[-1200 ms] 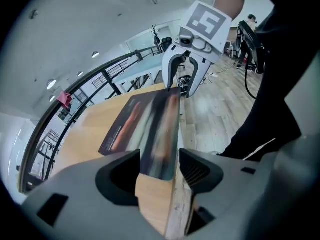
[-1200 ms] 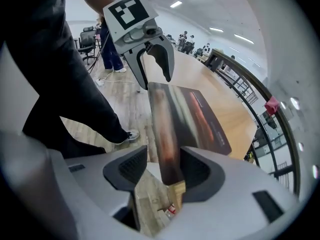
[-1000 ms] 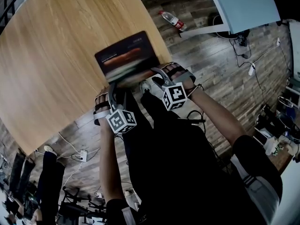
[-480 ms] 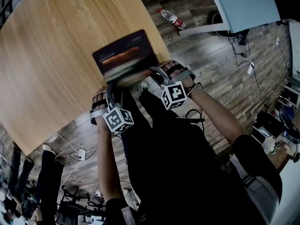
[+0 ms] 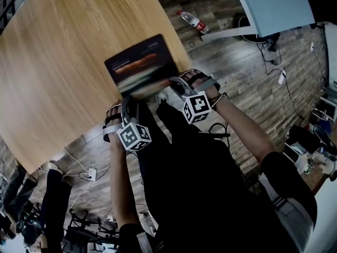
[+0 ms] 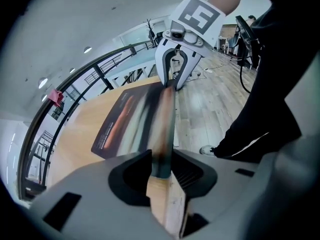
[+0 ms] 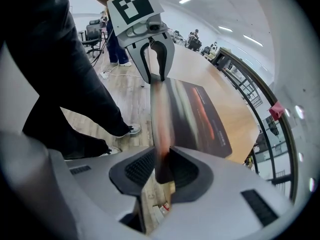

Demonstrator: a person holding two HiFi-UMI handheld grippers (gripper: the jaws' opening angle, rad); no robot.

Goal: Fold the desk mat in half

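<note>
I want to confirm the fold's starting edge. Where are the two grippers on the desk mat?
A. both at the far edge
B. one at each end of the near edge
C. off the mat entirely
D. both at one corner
B: the left gripper and the right gripper sit at opposite ends of the near edge of the desk mat, and their fingers have just been closing on it.

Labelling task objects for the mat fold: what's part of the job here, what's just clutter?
Job: desk mat; wooden table under it; left gripper and right gripper, jaws just closing, mat's near edge pinched between them.
Clutter: plastic bottle and power strip on the floor; grey table beyond.
</note>
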